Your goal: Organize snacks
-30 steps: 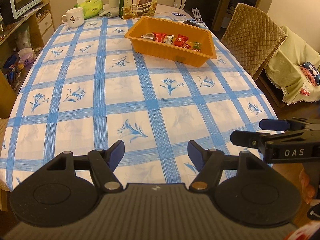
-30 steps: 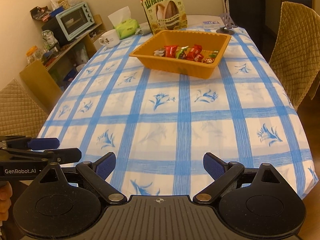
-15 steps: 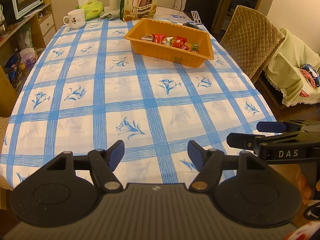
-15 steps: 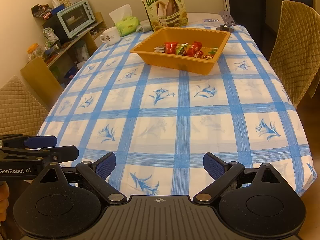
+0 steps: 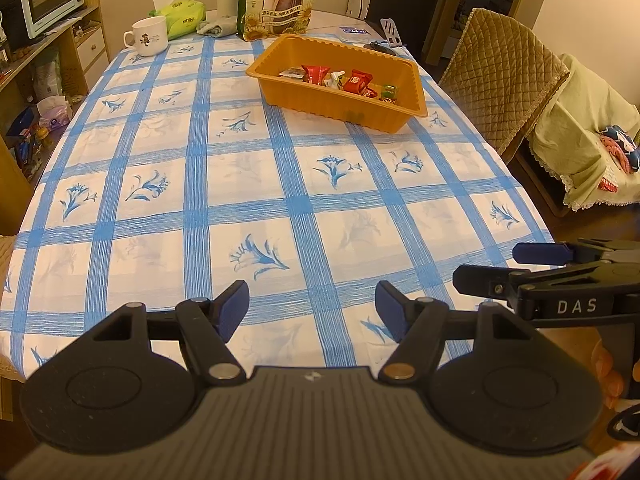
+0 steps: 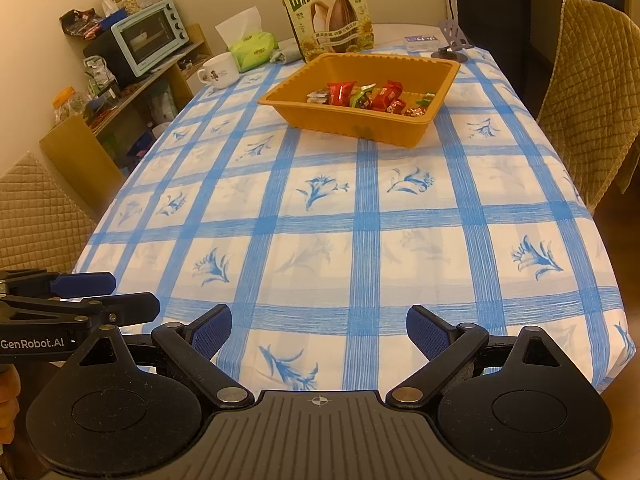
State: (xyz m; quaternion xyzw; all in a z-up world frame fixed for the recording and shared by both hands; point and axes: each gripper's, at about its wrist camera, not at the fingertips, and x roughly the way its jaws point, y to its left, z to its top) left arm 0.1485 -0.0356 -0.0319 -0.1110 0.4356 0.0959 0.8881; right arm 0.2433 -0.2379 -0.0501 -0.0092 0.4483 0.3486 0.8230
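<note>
- Left gripper (image 5: pixel 312 312): jaws apart, nothing between them, poised above the near edge of the tablecloth (image 5: pixel 256 184).
- Right gripper (image 6: pixel 319 334): jaws spread wider, also empty, over the same near edge.
- Orange tray (image 5: pixel 340 104) sits at the far end of the table, wrapped snacks (image 5: pixel 344 80) lying inside it.
- Sunflower seed bag (image 5: pixel 276 0) stands upright just behind the tray; mug (image 5: pixel 148 36) far left.
</note>
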